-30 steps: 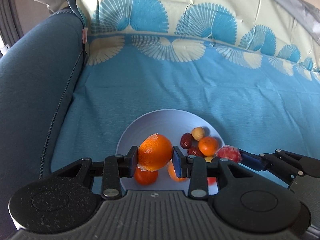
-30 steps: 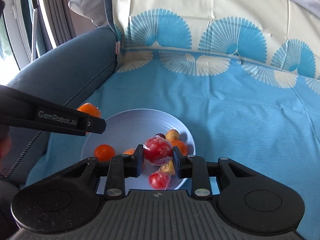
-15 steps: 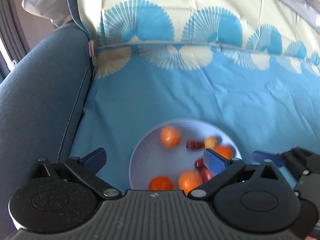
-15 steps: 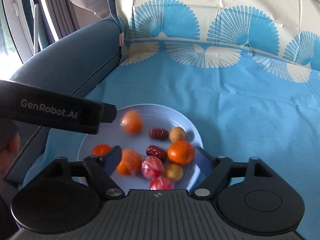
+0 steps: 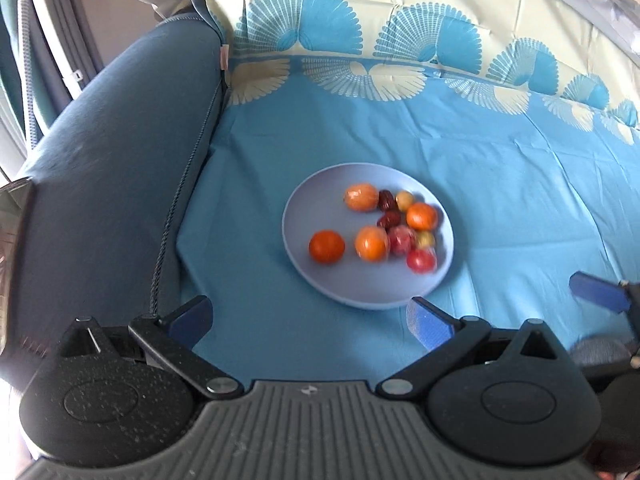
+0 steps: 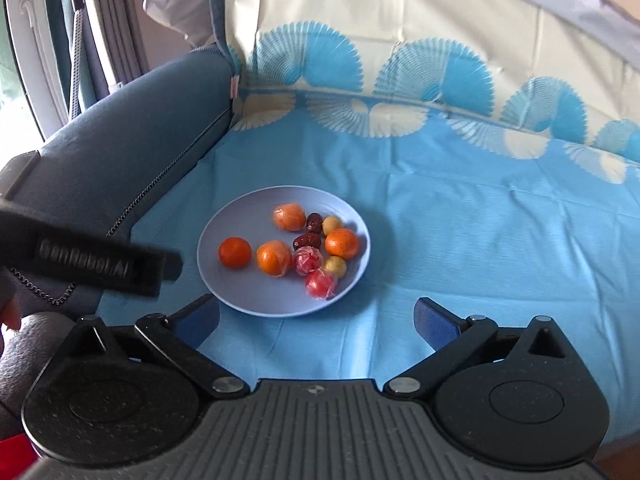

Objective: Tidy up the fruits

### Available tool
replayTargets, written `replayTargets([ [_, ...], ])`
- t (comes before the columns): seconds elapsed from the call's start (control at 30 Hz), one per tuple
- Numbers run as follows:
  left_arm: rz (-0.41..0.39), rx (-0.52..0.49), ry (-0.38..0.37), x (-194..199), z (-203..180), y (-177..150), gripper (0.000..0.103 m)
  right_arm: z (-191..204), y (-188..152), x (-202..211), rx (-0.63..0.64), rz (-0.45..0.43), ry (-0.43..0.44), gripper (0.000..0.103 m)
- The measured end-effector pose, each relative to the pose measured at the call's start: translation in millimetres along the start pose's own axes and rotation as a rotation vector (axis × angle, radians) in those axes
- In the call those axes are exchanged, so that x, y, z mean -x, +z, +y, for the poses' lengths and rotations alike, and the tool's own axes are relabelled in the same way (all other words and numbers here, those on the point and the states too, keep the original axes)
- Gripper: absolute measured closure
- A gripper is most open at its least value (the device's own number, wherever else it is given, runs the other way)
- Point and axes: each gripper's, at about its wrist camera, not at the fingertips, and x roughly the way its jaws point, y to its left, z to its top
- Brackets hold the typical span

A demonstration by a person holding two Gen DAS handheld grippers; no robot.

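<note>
A pale blue plate (image 5: 320, 280) (image 6: 224, 292) lies on the blue cloth and holds several fruits: oranges (image 5: 327, 247) (image 6: 235, 252), two wrapped red fruits (image 5: 421, 260) (image 6: 321, 284), dark red dates (image 5: 388, 220) (image 6: 307, 241) and small yellow fruits (image 6: 335, 266). My left gripper (image 5: 310, 318) is open and empty, short of the plate's near rim. My right gripper (image 6: 316, 316) is open and empty, also short of the plate. The left gripper's black finger (image 6: 92, 264) crosses the right wrist view at left.
A dark blue sofa armrest (image 5: 100, 184) (image 6: 120, 148) rises on the left. The cream and blue patterned cloth (image 5: 400, 20) covers the backrest behind. Blue cloth (image 6: 500, 240) stretches to the right of the plate.
Both grippers opened and dropped their fruit onto the plate: the left let go an orange, the right a wrapped red fruit. Both then pulled back and up from the plate.
</note>
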Motion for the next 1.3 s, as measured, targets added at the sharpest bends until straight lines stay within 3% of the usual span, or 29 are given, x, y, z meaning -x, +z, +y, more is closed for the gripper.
replayTargets([
  [0.53,-0.051,0.013,0.012,56.9,-2.7,-30.6,0.000,7.2,-16.3,66.7,0.024,-0.054,-0.050,0.001],
  [0.77,-0.030,0.007,0.025,54.3,-2.8,-30.4,0.000,10.3,-18.0,68.1,0.029,-0.049,-0.062,0.001],
  [0.93,-0.050,0.038,0.085,53.6,-0.7,-32.2,0.000,9.9,-17.6,64.4,0.024,-0.042,-0.066,0.001],
  [1.3,-0.011,0.049,0.034,37.0,6.5,-34.7,0.000,10.3,-19.0,59.1,0.026,-0.038,-0.092,0.001],
])
